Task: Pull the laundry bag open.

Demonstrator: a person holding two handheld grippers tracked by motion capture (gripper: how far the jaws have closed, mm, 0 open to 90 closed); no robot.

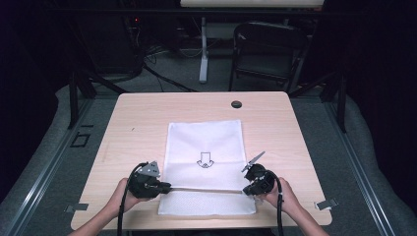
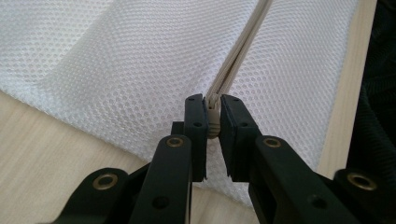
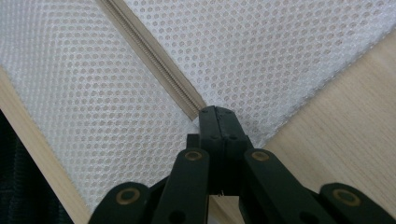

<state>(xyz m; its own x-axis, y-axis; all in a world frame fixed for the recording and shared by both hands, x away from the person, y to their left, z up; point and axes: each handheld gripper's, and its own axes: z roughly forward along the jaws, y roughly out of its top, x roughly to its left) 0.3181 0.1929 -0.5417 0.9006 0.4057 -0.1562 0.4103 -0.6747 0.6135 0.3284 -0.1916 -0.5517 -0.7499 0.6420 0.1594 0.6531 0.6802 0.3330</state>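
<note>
White mesh bag point(image 1: 206, 147) lies flat on wooden table point(image 1: 137, 118), centre-to-near side. Rect. shape, long axis runs away from the person, near edge close to table's front edge. Small black arrow-like print approx mid-bag, tip pointing toward the person.

Zipper point(image 1: 206, 189) is a beige strip crossing the bag left-right, i.e. perpendicular to the bag's long axis, near the front end. In the right gripper view the teeth look meshed along the visible run point(image 3: 154, 70). In the left gripper view the tape reads as two beige bands running away from the jaws point(image 2: 238, 51).

Bag look: fine white honeycomb mesh, semi-see-through, wood tone shows through holes. Lies flat w/ slight ripple at left edge.

Left gripper point(image 1: 165, 187) at the zipper's left end: jaws clenched on a small beige piece at the zipper end, prob. the pull/slider point(image 2: 213, 119), a narrow gap between pads taken up by it.

Right gripper point(image 1: 245, 191) at the zipper's right end: jaws fully clamped together, pinching the bag at the zipper's end near the right edge point(image 3: 215, 122).

Both hands low, at table's front edge, grippers pointing inward at each other along the zipper line.
</note>
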